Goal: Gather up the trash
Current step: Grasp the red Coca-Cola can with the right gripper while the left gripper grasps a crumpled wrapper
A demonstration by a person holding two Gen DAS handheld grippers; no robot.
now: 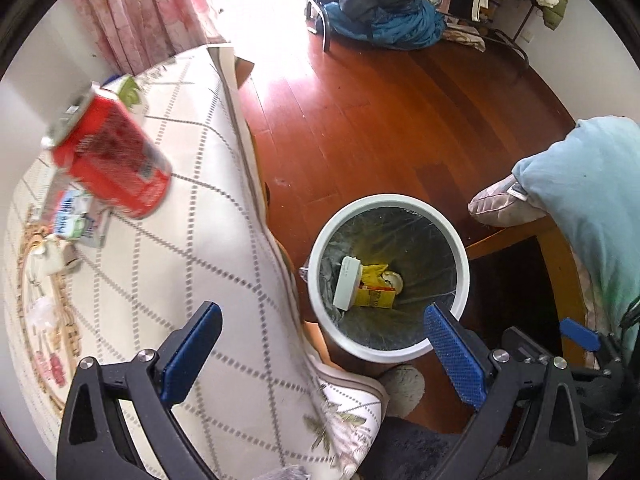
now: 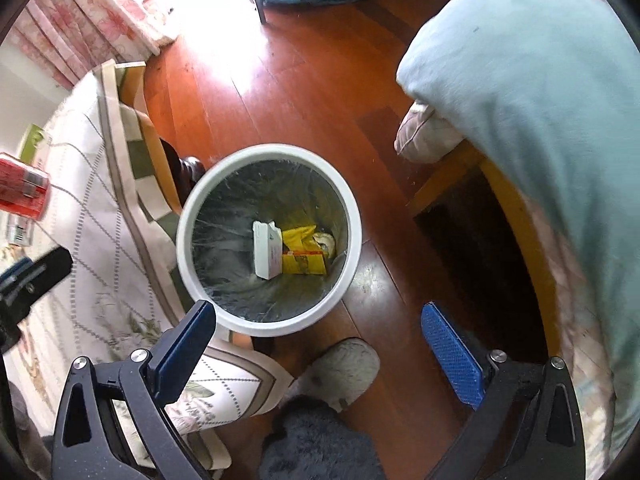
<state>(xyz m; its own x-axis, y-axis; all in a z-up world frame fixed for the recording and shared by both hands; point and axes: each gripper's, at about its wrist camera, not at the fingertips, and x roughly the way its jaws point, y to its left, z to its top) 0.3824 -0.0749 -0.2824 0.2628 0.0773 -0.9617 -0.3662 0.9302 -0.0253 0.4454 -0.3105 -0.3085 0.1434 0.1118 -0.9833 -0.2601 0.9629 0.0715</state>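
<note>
A white round trash bin point(image 1: 320, 240) with a dark liner stands on the wood floor beside the table; it also shows in the right wrist view point(image 2: 184, 208). Inside lie a white box point(image 1: 346, 282) and a yellow packet point(image 1: 374, 296). A red soda can point(image 1: 112, 156) lies tilted and blurred on the tablecloth at upper left, and at the left edge of the right wrist view point(image 2: 22, 188). My left gripper point(image 1: 324, 348) is open and empty over the table edge and bin. My right gripper point(image 2: 320, 344) is open and empty above the bin's near rim.
The table with a white chequered cloth point(image 1: 192, 240) holds a blue and white carton point(image 1: 74, 220), a green box point(image 1: 128, 90) and small items. A bed with a pale blue quilt point(image 2: 540, 120) is at right. Slippered feet point(image 2: 340, 368) stand below the bin.
</note>
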